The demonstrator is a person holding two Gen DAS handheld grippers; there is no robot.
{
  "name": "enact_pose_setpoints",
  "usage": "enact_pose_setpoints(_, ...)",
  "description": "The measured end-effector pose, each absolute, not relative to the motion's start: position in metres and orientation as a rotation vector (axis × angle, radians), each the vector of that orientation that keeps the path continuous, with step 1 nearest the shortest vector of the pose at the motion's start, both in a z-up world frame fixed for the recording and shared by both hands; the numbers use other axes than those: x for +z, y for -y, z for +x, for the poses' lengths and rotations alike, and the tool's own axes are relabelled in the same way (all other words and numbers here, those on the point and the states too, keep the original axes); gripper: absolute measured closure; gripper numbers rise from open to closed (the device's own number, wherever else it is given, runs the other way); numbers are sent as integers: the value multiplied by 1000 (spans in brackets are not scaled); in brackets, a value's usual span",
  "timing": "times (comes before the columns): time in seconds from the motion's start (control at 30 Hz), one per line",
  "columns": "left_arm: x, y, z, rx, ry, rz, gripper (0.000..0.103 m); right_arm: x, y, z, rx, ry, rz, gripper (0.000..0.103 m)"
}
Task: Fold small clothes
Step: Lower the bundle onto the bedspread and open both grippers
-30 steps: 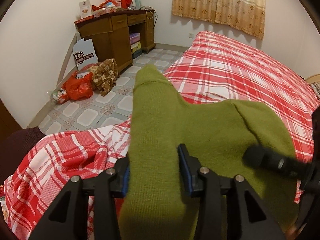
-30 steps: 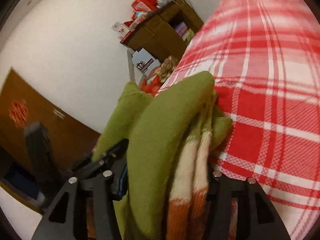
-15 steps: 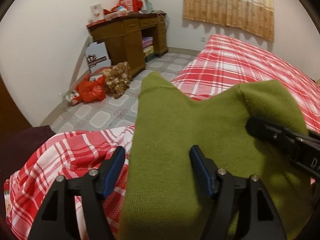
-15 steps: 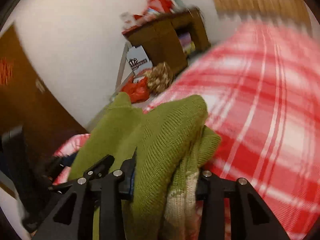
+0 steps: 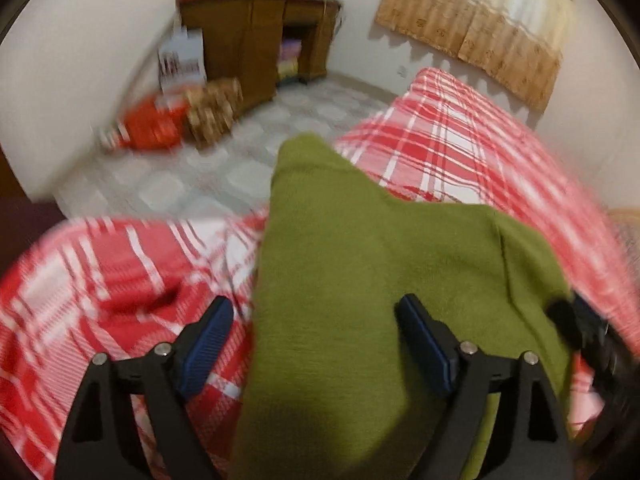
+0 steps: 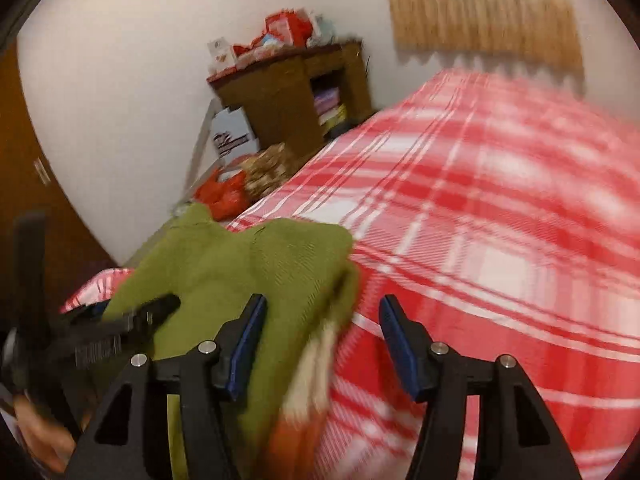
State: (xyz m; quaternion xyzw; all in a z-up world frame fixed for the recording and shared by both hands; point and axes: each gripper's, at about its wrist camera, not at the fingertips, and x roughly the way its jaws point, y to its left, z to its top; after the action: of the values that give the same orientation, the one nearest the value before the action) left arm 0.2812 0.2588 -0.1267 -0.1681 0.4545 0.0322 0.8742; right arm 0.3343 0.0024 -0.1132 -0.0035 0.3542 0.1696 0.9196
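Note:
A small olive-green knitted garment [image 5: 360, 280] lies folded on the red plaid bedspread [image 5: 460, 148]. In the right wrist view the garment [image 6: 256, 272] shows a cream and orange striped edge [image 6: 308, 384] at its right side. My left gripper [image 5: 316, 336] is open, its jaws wide apart over the near part of the garment. My right gripper [image 6: 320, 340] is open, with the garment's right edge lying between its jaws. The right gripper shows at the right edge of the left wrist view [image 5: 580, 332]. The left gripper shows at the left of the right wrist view [image 6: 120, 328].
A wooden desk [image 5: 256, 40] with boxes on top stands against the far wall. Red bags [image 5: 148, 128] and a patterned bag [image 5: 212, 112] lie on the tiled floor [image 5: 224, 168] beside the bed. A curtain [image 5: 480, 28] hangs at the back.
Both grippers have opened and let go of the green garment, which now lies on the bed. Both views are blurred from motion.

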Motion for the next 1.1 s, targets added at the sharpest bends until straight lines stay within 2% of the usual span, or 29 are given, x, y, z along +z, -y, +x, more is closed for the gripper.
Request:
enact_pose_setpoints(0.1,-118,-274,276,39,-990,-392,15,-99,-1,294,331,-667,-54,45)
enact_pose_setpoints(0.2,-93,-286,252,86,-926,-347,15,-93,-10,255,380,-624,-101,45)
enact_pose_setpoints(0.37,-73,-274,199,103,-867,-198,15,-112,-33,210,483,-661,-145,45)
enact_pose_setpoints(0.57,-91,-227,149,117,-855,-51,15,-149,-36,216,389,-768,-181,45)
enact_pose_setpoints(0.67,-108,-217,144,208,-880,38,15,-162,-7,232,420,-826,41,45)
enact_pose_setpoints(0.73,-115,-216,139,232,-872,58,14,-163,3,235,418,-834,110,45)
enact_pose_setpoints(0.87,-115,-216,130,245,-857,80,14,-160,-6,221,359,-811,32,45)
enact_pose_setpoints(1.1,-94,-200,99,255,-770,146,15,-139,-3,178,283,-787,92,43)
